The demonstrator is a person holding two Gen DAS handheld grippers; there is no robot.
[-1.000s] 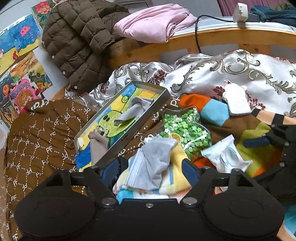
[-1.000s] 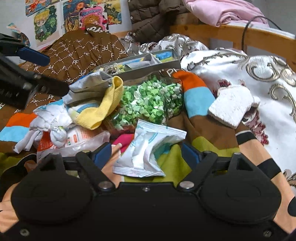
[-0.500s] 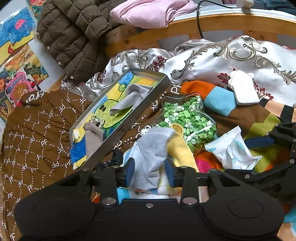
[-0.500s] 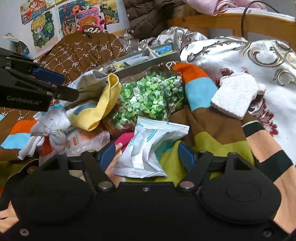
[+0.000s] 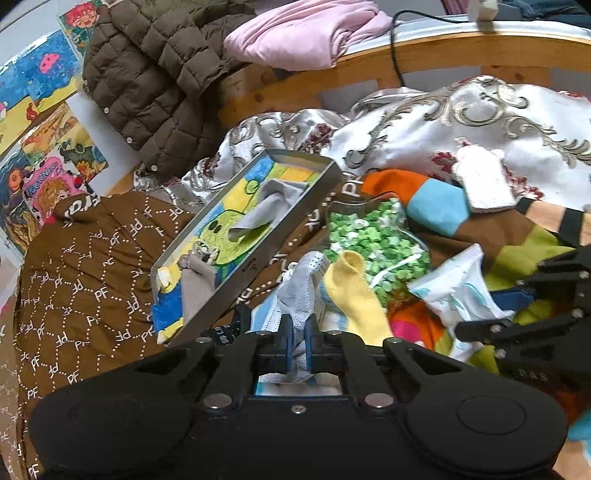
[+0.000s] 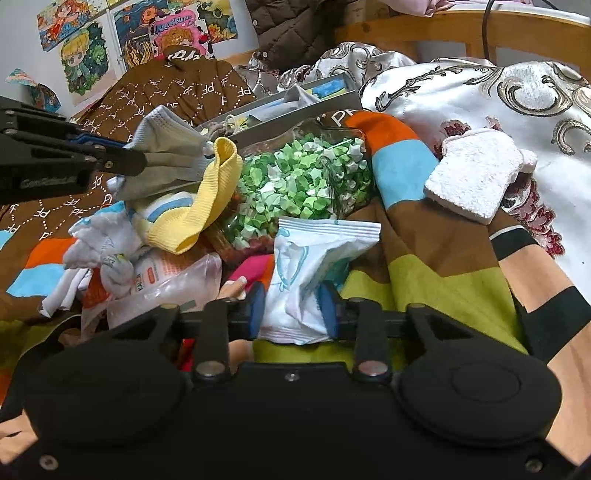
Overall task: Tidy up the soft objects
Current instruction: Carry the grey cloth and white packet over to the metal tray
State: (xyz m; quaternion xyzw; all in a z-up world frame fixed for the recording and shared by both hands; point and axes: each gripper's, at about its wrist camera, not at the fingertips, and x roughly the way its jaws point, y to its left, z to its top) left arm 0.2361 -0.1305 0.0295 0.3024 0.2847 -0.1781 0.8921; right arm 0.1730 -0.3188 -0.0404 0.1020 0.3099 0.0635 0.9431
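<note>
Basically both just finished closing: left gripper (image 5: 299,341) pinching the grey mask (image 5: 301,286), right gripper (image 6: 291,308) clamping the white packet (image 6: 314,258), presumably for sorting into the tin tray (image 5: 258,258) ahead.

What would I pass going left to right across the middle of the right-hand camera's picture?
Left gripper pinching the grey face mask → yellow sock → clear bag of green paper stars → orange-and-blue striped blanket → white sponge.

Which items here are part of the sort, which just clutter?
In play: left gripper shut on grey mask; right gripper squeezing white packet; yellow sock; tray.
Lying about: brown jacket; pink cloth; posters; cable.
</note>
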